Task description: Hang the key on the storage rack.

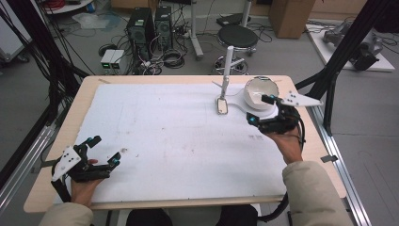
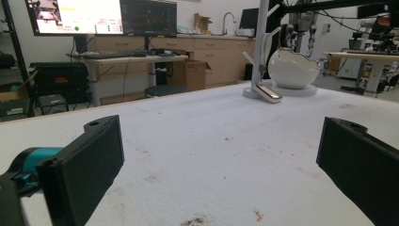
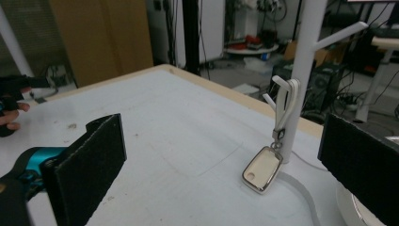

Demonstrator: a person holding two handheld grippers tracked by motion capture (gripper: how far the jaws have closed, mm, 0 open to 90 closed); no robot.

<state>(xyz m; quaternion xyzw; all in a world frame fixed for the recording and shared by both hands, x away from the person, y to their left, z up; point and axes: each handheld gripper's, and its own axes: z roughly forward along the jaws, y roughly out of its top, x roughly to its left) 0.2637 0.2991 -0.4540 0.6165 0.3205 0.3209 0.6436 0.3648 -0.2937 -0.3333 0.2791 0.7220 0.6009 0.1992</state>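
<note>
Right gripper [image 1: 264, 109] lined up on the key tag [image 3: 261, 169], jaws spread and empty.

The tag hangs by its strap from a low peg of the white stand [image 1: 227, 66], resting tilted on the worktop [image 1: 179, 136] beside the bowl [image 1: 260, 92]. I judge that a reach for it. My left gripper [image 1: 104, 149] waits, jaws wide, well apart.

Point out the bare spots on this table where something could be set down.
The white mat lies bare from the left gripper across its middle and along the near edge. It is crowded at the far right corner: the white stand, its hanging key fob, the bowl and the open right gripper.
</note>
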